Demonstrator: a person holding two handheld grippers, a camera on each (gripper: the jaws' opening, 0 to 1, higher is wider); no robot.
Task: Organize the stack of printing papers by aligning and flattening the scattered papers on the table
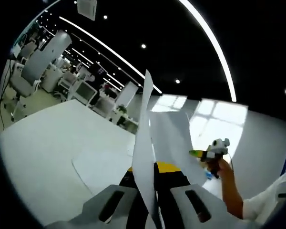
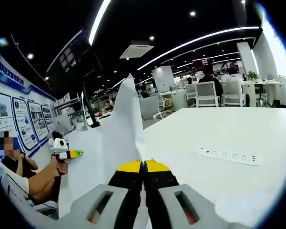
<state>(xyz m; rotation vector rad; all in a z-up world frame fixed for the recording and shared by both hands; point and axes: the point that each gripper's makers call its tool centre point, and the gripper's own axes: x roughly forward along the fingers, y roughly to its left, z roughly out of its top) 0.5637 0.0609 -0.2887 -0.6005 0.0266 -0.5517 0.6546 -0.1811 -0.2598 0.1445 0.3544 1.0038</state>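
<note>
My left hand-held gripper (image 1: 150,191) is clamped on the papers (image 1: 148,143), which rise edge-on between its jaws, clear of the white worktop (image 1: 52,148). My right hand-held gripper (image 2: 144,179) has its jaws together on the same papers (image 2: 121,129), which stand up just ahead of its tips. One loose sheet (image 1: 102,171) lies flat on the worktop below. A power strip (image 2: 229,155) rests well apart on the right. Judged step: the sheets are gathered and lifted for squaring. The next move calls for lowering the bundle so its edges tap the worktop evenly, then laying it flat over the loose sheet.
</note>
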